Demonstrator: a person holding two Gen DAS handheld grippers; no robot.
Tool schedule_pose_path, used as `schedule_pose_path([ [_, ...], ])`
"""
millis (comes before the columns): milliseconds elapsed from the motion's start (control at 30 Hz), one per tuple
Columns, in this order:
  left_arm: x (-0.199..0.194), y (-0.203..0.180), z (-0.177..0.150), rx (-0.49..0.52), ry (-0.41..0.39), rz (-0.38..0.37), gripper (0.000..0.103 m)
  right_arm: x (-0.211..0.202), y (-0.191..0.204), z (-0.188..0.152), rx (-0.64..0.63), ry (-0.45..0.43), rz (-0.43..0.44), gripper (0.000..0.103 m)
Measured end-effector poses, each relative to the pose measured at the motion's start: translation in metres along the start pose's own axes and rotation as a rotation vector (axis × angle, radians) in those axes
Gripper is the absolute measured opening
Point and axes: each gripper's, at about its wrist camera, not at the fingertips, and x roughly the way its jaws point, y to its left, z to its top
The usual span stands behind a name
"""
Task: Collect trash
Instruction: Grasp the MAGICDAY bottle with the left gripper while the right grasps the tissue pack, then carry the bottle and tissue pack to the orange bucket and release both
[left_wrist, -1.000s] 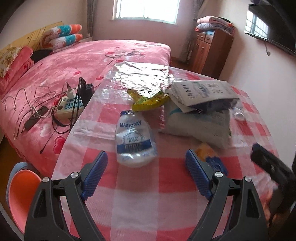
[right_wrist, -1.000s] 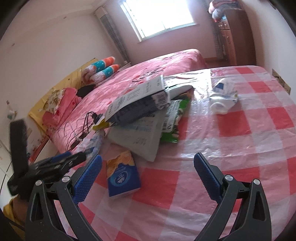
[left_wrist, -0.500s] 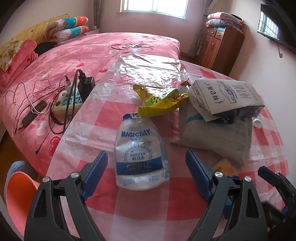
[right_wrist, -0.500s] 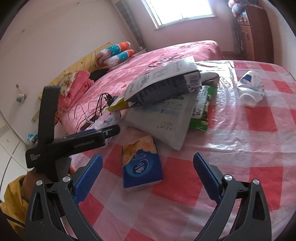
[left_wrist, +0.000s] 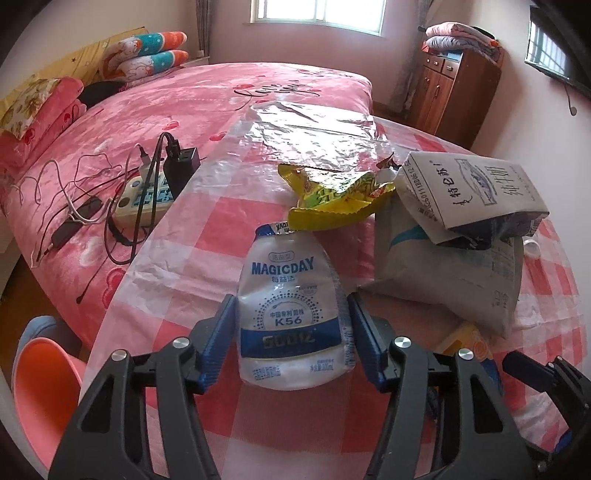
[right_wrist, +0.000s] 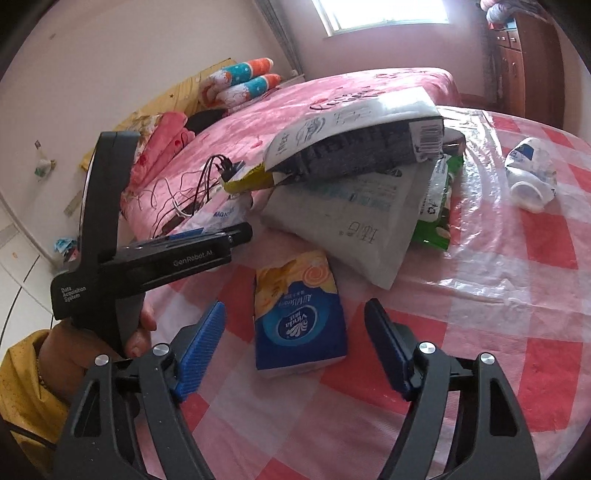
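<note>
left gripper (left_wrist: 291, 336): your jaws are closing on the white and blue pouch (left_wrist: 291, 314); the blue pads sit against its two sides at the lower half, so you grip it.
white and blue pouch: lies flat on the checked tablecloth (left_wrist: 207, 236), its neck pointing away from you and touching the yellow wrapper (left_wrist: 332, 199).
right gripper (right_wrist: 295, 350): your jaws are closing but there are gaps on both sides; the tissue pack (right_wrist: 299, 314) lies between the pads, and neither pad touches it.
tissue pack: blue and orange, flat on the cloth, just in front of the grey bag (right_wrist: 351, 221); in the left view only a corner of it shows.
grey bag: flat, near the middle of the table, with the milk carton (left_wrist: 476, 192) lying tilted on top of it.
green wrapper (right_wrist: 436, 206): tucked under the grey bag's far side, part of it showing.
crushed white cup (right_wrist: 532, 177): on its side on the cloth, well apart from the pile, to your right.
foil sheet (left_wrist: 317, 129): spread at the far edge of the table, next to the bed (left_wrist: 184, 110).
power strip (left_wrist: 144, 195): on the bed with tangled cables, beside the table edge.
your left hand (right_wrist: 96, 347): wrapped round the left gripper's handle, a yellow sleeve (right_wrist: 26, 387) at the wrist.
</note>
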Motion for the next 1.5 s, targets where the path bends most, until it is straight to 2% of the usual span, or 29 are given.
schedule_pose_path([
  [267, -0.006, 0.001, -0.006, 0.001, -0.003, -0.015, 0.061, 0.011, 0.007, 0.002, -0.039, 0.037, -0.026, 0.077],
  [367, -0.009, 0.006, -0.009, -0.011, -0.004, -0.036, 0.061, 0.017, 0.017, 0.003, -0.084, 0.05, -0.078, 0.077],
  [467, -0.013, 0.012, -0.013, -0.024, -0.008, -0.06, 0.061, 0.02, 0.022, 0.001, -0.114, 0.055, -0.129, 0.069],
  [667, -0.027, 0.022, -0.018, -0.009, -0.043, -0.096, 0.061, 0.025, 0.026, 0.002, -0.141, 0.063, -0.17, 0.067],
  [800, -0.036, 0.032, -0.025, -0.003, -0.051, -0.119, 0.061, 0.028, 0.028, 0.002, -0.151, 0.063, -0.204, 0.062],
  [933, -0.039, 0.042, -0.032, -0.003, -0.05, -0.124, 0.061, 0.03, 0.03, 0.002, -0.158, 0.062, -0.234, 0.056],
  [1067, -0.04, 0.048, -0.037, -0.003, -0.051, -0.13, 0.061, 0.035, 0.037, 0.002, -0.196, 0.07, -0.288, 0.054],
  [1267, -0.045, 0.056, -0.043, -0.003, -0.061, -0.144, 0.061, 0.038, 0.045, -0.001, -0.23, 0.071, -0.321, 0.051],
  [1500, -0.052, 0.064, -0.049, 0.003, -0.071, -0.149, 0.061, 0.04, 0.059, -0.007, -0.301, 0.061, -0.371, 0.037],
])
